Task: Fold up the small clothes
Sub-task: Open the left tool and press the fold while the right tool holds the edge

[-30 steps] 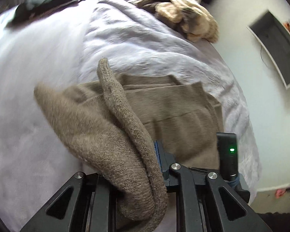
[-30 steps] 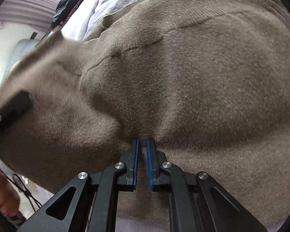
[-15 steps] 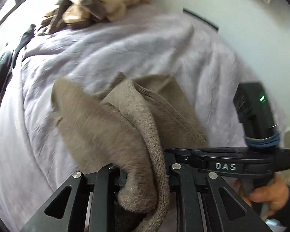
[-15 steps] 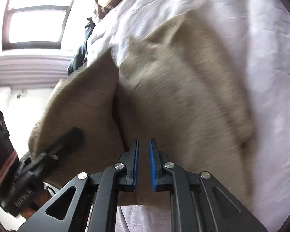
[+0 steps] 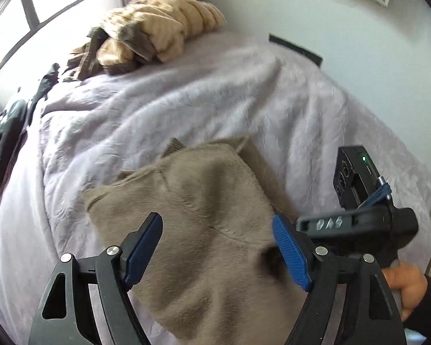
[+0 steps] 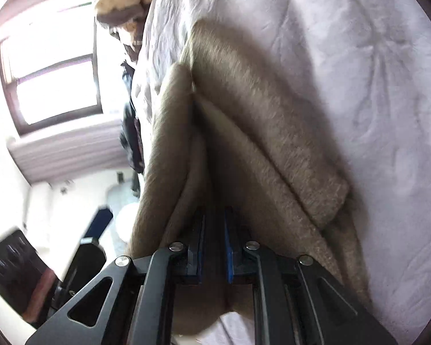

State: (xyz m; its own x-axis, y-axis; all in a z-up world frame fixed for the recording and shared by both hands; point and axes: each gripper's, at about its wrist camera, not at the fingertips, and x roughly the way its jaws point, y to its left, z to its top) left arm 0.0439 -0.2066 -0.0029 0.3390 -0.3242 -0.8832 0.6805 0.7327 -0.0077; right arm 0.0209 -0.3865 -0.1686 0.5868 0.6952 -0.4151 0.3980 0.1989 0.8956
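On the lavender bed (image 5: 204, 92), left view: left gripper (image 5: 215, 247), fingers newly spread wide and empty, has let the taupe knit (image 5: 204, 201) drop near; right view: right gripper (image 6: 214, 247) fingers stay narrowly pinched on its doubled edge, fold laid.

Sweater (image 5: 212, 230): taupe knitted cloth, matt, with a fine fuzzy nap; a ribbed edge shows at its far corner. Bedcover (image 5: 186, 97): pale lilac cloth, soft, matt, finely crinkled. Left gripper (image 5: 218, 247): matt black plastic frame, bright metal screw heads, blue ridged pads (image 5: 290, 256) of a rubbery look. Right gripper (image 6: 214, 247): same black plastic, metal screws and blue pads; blurred. Heap at the bed's far end (image 5: 158, 28): cream plush or fleece cloth with brown parts, thick pile. Dark garment (image 5: 3, 138) at the left edge: black cloth, finish unclear.
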